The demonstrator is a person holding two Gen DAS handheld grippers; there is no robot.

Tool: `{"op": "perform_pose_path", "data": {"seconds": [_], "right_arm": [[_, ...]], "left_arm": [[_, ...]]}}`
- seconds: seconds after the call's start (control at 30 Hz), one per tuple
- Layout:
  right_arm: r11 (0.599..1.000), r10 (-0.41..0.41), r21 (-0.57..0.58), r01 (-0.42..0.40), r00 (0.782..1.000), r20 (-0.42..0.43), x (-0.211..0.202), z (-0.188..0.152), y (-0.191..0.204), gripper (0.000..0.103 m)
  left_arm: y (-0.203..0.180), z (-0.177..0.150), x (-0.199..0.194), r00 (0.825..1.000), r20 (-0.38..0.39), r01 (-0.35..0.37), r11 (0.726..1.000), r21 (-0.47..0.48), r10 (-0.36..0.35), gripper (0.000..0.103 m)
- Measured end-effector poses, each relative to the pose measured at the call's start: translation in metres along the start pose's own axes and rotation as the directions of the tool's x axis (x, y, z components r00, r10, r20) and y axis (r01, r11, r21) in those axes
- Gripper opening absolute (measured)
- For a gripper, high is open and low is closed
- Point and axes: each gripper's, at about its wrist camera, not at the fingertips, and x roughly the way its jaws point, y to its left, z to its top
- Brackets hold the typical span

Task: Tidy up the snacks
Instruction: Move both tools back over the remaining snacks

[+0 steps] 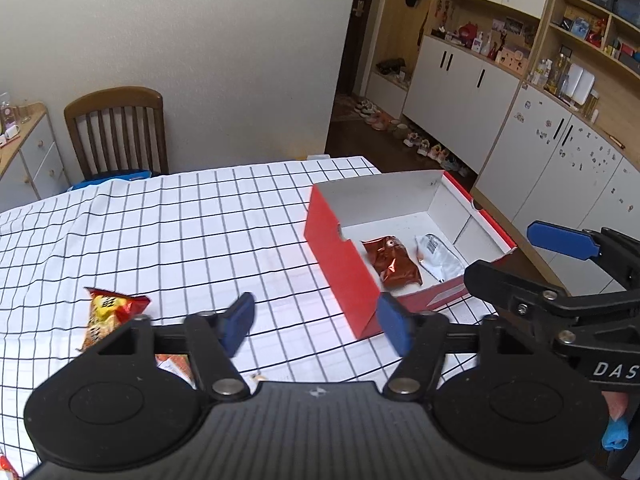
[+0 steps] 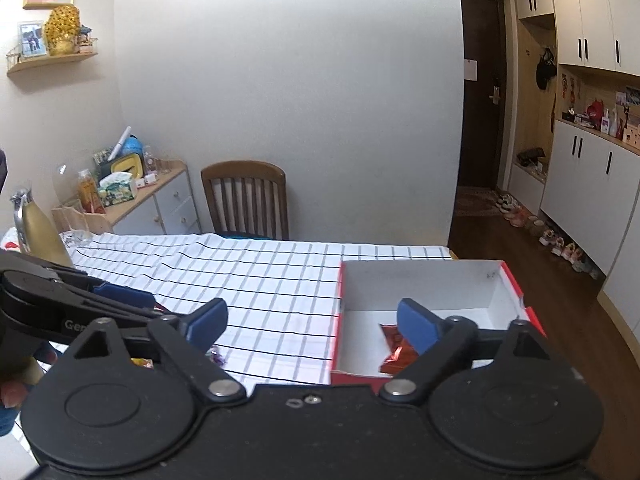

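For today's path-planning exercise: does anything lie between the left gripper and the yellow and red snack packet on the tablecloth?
Nothing visible does. The left gripper is open and empty, and the snack packet lies just to its left on the checked tablecloth, partly hidden under the gripper's own body. Only bare cloth shows between them.

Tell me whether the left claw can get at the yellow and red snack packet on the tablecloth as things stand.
Probably yes. The left claw is open and empty, and the yellow and red snack packet lies flat on the tablecloth just to its left, with nothing between them. The red box sits on the other side.
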Motion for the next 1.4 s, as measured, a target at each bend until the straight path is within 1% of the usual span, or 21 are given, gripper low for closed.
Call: {"op": "perform_pose_path", "data": {"seconds": [0.03,0.1,0.13,0.2,0.3,0.37,0.43,0.57,0.7,0.77,0.93,1.0,1.1,1.23,1.4], "right_arm": [[1.000,0.003,0.003,-0.003,1.000,0.004,-0.001,-0.001,0.004,0.095],[1.000,0.010,0.010,-0.010,1.000,0.010,-0.003,-0.004,0.012,0.101],[1.000,0.012,0.010,-0.012,1.000,0.013,-0.003,-0.005,0.016,0.102],[1.000,0.018,0.008,-0.018,1.000,0.016,-0.002,-0.008,0.027,0.103],[1.000,0.027,0.016,-0.027,1.000,0.005,0.002,-0.012,0.038,0.103],[0.999,0.039,0.027,-0.039,0.999,-0.002,0.006,-0.016,0.045,0.103],[0.998,0.050,0.041,-0.049,0.999,-0.010,0.008,-0.022,0.053,0.103],[0.997,0.054,0.054,-0.051,0.997,-0.050,0.018,-0.034,0.067,0.103],[0.997,0.048,0.059,-0.042,0.995,-0.087,0.028,-0.042,0.079,0.103],[0.997,0.049,0.068,-0.042,0.993,-0.103,0.033,-0.046,0.083,0.103],[0.997,0.019,0.080,-0.009,0.992,-0.129,0.044,-0.055,0.093,0.103],[0.996,0.017,0.091,-0.004,0.989,-0.148,0.050,-0.060,0.095,0.103],[0.995,0.029,0.101,-0.010,0.982,-0.187,0.060,-0.067,0.100,0.103],[0.996,0.043,0.088,-0.023,0.973,-0.226,0.072,-0.077,0.111,0.103],[0.998,0.046,0.058,-0.031,0.958,-0.284,0.091,-0.086,0.126,0.103]], "left_arm": [[0.004,-0.003,-0.003,1.000,0.006,0.005,1.000,-0.006,-0.005,0.076],[0.015,-0.008,-0.010,1.000,0.012,0.008,1.000,-0.020,-0.008,0.076],[0.021,-0.011,-0.013,1.000,0.017,0.008,1.000,-0.027,-0.007,0.076],[0.032,-0.015,-0.018,1.000,0.027,0.006,0.999,-0.039,-0.005,0.076],[0.049,-0.023,-0.023,0.999,0.036,-0.005,0.998,-0.063,0.007,0.082],[0.062,-0.030,-0.026,0.998,0.057,-0.012,0.997,-0.082,0.016,0.082],[0.075,-0.036,-0.025,0.998,0.058,-0.032,0.995,-0.094,0.037,0.083],[0.107,-0.046,-0.021,0.998,0.032,-0.055,0.987,-0.154,0.060,0.083],[0.134,-0.055,-0.014,0.994,0.013,-0.107,0.979,-0.175,0.110,0.083],[0.147,-0.059,-0.009,0.993,-0.007,-0.119,0.974,-0.195,0.120,0.083],[0.178,-0.068,0.006,0.987,-0.066,-0.160,0.955,-0.251,0.148,0.083],[0.188,-0.071,0.015,0.983,-0.089,-0.180,0.948,-0.262,0.162,0.083],[0.203,-0.079,0.027,0.980,-0.118,-0.188,0.944,-0.270,0.161,0.083],[0.218,-0.090,0.042,0.972,-0.152,-0.215,0.942,-0.259,0.180,0.083],[0.229,-0.104,0.057,0.966,-0.180,-0.227,0.939,-0.259,0.184,0.083]]}}
